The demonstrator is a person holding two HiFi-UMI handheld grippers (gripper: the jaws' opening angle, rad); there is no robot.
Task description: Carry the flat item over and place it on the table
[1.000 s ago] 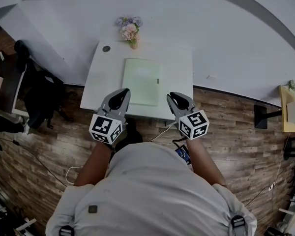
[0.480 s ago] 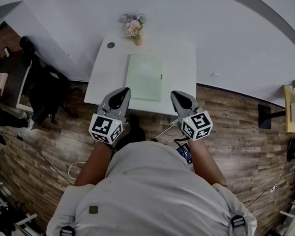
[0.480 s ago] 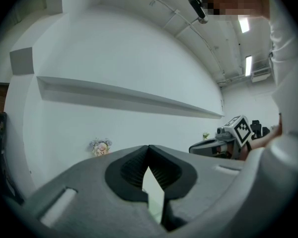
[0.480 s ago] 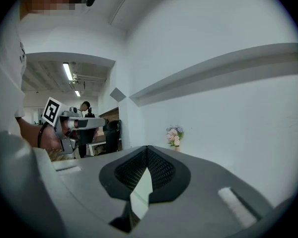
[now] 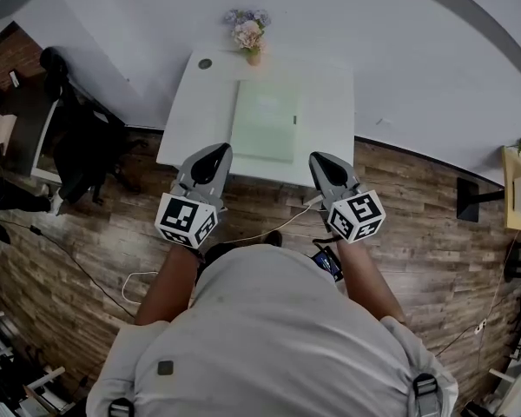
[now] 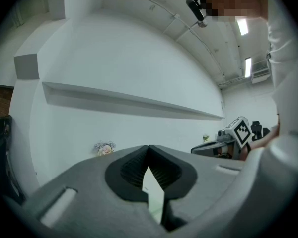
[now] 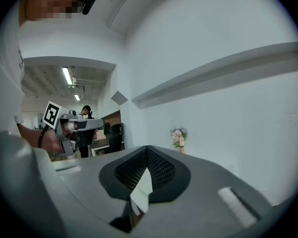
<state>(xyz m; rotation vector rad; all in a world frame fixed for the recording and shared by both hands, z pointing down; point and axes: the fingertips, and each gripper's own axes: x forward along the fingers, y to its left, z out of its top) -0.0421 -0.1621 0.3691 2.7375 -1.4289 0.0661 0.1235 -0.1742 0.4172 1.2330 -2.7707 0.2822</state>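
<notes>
The flat item (image 5: 267, 120), a pale green sheet, lies flat on the white table (image 5: 200, 111) in the head view. Nothing touches it. My left gripper (image 5: 215, 152) hovers at the table's front edge, left of the sheet, with its jaws shut and empty. My right gripper (image 5: 318, 159) hangs at the front edge to the sheet's right, also shut and empty. In the left gripper view the left gripper (image 6: 149, 147) has its tips meeting, with only a pale sliver behind them. The right gripper view shows the same for the right gripper (image 7: 147, 148).
A small vase of flowers (image 5: 248, 31) stands at the table's far edge against the white wall, with a small dark disc (image 5: 206, 63) to its left. A black chair (image 5: 78, 137) stands left of the table. A cable (image 5: 135, 285) lies on the wooden floor.
The table and sheet now sit higher and further right in the head view, and both grippers have drawn back towards the table's front edge. The sheet has stayed still.
</notes>
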